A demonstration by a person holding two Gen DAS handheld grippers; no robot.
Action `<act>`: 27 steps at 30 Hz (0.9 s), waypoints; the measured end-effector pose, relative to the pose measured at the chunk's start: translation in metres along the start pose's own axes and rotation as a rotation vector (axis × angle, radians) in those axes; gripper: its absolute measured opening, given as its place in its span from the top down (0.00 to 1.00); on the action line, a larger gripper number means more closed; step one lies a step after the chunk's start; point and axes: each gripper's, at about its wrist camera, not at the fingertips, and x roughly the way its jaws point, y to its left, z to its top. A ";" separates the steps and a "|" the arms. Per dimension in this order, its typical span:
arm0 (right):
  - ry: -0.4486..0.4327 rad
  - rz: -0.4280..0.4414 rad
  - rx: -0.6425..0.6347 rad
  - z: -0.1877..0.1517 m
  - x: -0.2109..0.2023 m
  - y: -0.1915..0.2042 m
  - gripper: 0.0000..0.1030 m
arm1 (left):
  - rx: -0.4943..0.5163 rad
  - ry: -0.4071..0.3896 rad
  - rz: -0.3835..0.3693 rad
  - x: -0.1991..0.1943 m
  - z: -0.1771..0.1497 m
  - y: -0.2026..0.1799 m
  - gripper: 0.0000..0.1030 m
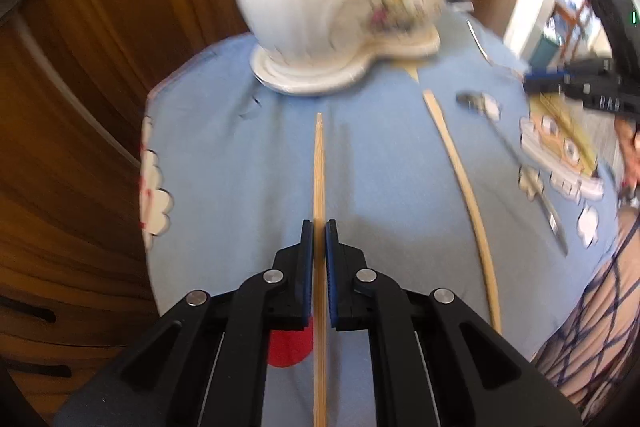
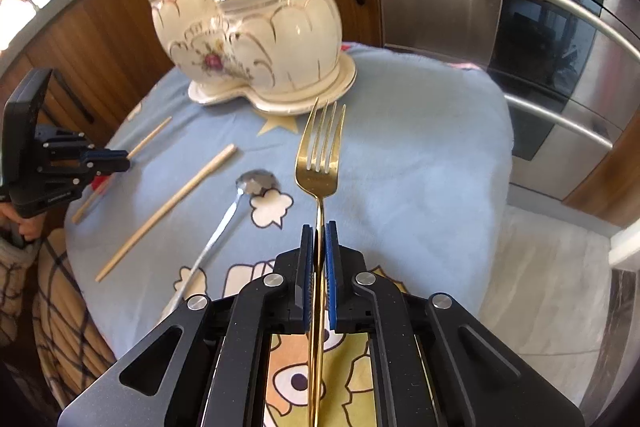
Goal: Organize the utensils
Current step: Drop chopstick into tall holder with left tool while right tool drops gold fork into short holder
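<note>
Both grippers have something clamped right now. The left gripper (image 1: 319, 227) has its blue-padded jaws pinched on a thin pale wooden chopstick (image 1: 319, 163), which runs straight out ahead between the fingers, over the light blue cartoon-print cloth (image 1: 224, 155) and towards the holder. The right gripper (image 2: 319, 227) is squeezed on the slim handle of a gold metal fork (image 2: 320, 151), tines pointing away at the holder.

The holder is a cream ceramic double-pot utensil holder with gold trim and a flower motif (image 2: 256, 35), sitting at the far end of the cloth on its matching base. One pot has pale wooden sticks poking out of it, the other has small yellow and white plastic-looking forks (bit blurry, so don't quote me on those).

Loose on the cloth between the two grippers: a second wooden chopstick (image 2: 168, 207) and a long silver metal spoon (image 2: 224, 223), lying near each other but not touching. A stainless steel oven (image 2: 552, 39) stands behind the table on the right.
</note>
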 end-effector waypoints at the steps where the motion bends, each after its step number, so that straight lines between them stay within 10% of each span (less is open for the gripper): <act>1: -0.018 0.009 0.007 0.001 -0.003 -0.001 0.93 | -0.027 -0.040 -0.007 -0.008 0.001 0.006 0.94; 16: -0.239 0.114 0.005 0.013 -0.055 0.013 0.94 | -0.226 -0.539 -0.045 -0.086 0.007 0.035 0.94; 27: -0.351 0.124 -0.015 0.019 -0.079 0.019 0.94 | -0.280 -0.695 -0.115 -0.095 0.027 0.034 0.94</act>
